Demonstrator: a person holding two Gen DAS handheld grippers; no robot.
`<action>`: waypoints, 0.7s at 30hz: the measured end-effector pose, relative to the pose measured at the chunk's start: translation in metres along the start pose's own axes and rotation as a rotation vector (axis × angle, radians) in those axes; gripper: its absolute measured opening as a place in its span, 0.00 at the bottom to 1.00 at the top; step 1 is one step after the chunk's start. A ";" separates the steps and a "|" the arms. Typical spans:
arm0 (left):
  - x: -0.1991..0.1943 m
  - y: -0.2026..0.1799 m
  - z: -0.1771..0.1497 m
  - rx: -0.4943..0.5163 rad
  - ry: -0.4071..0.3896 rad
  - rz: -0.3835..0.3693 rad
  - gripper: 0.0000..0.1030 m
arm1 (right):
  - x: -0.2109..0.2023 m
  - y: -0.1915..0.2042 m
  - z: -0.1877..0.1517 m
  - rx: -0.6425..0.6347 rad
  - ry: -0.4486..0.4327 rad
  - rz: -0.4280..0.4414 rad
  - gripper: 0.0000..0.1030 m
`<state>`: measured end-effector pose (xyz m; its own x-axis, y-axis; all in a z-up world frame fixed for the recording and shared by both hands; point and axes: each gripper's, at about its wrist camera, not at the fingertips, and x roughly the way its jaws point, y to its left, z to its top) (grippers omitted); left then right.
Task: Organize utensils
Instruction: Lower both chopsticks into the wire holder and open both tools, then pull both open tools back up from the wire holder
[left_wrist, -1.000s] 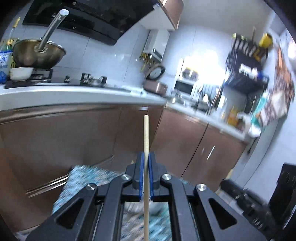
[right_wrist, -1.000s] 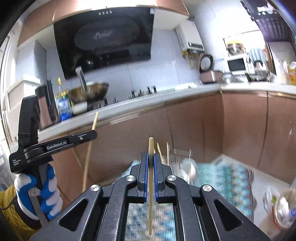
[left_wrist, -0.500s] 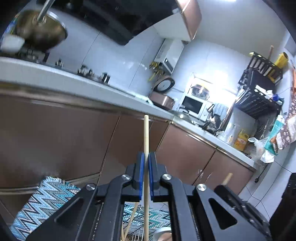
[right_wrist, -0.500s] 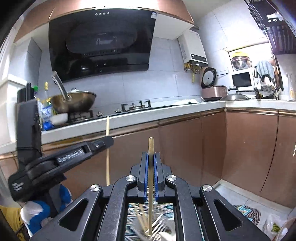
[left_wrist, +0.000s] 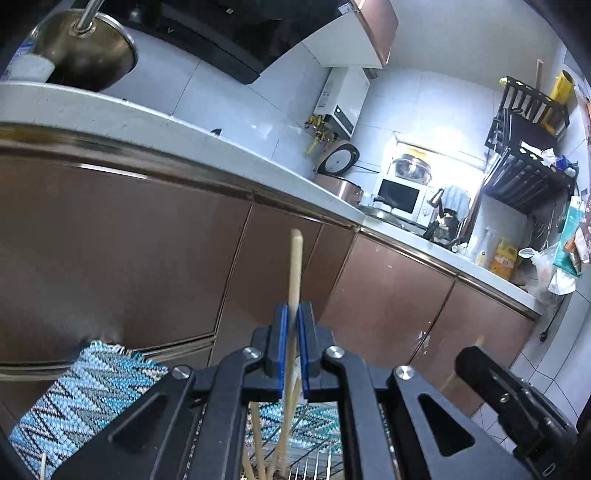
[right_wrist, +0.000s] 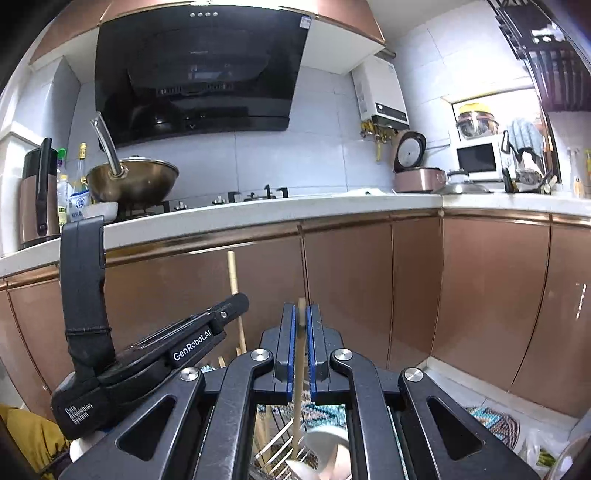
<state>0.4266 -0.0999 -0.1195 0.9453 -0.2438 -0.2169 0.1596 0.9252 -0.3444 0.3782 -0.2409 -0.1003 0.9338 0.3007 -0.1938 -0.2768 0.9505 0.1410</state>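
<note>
1. I see the left hand-held gripper (left_wrist: 291, 350) clamped on an upright chopstick (left_wrist: 294, 273).
2. My right hand-held gripper (right_wrist: 301, 350) likewise pinches its chopstick (right_wrist: 300, 354).
3. Wire rack (right_wrist: 273, 454) lies directly below both; long axes vertical.

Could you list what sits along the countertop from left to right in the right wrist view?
Brown kettle → bottles → wok → gas hob → rice cooker → steel pot lid → microwave.
</note>
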 end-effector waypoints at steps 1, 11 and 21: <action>0.000 0.001 -0.002 0.001 0.005 0.002 0.06 | -0.001 -0.002 -0.003 0.010 0.004 -0.003 0.06; -0.047 0.003 0.013 0.027 0.012 0.036 0.40 | -0.044 -0.006 -0.002 0.071 0.000 -0.052 0.27; -0.156 -0.003 0.043 0.052 0.055 0.101 0.58 | -0.126 0.021 0.004 0.098 0.009 -0.183 0.74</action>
<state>0.2915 -0.0521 -0.0451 0.9405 -0.1625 -0.2983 0.0800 0.9594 -0.2705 0.2555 -0.2590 -0.0690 0.9643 0.1244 -0.2339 -0.0786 0.9775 0.1959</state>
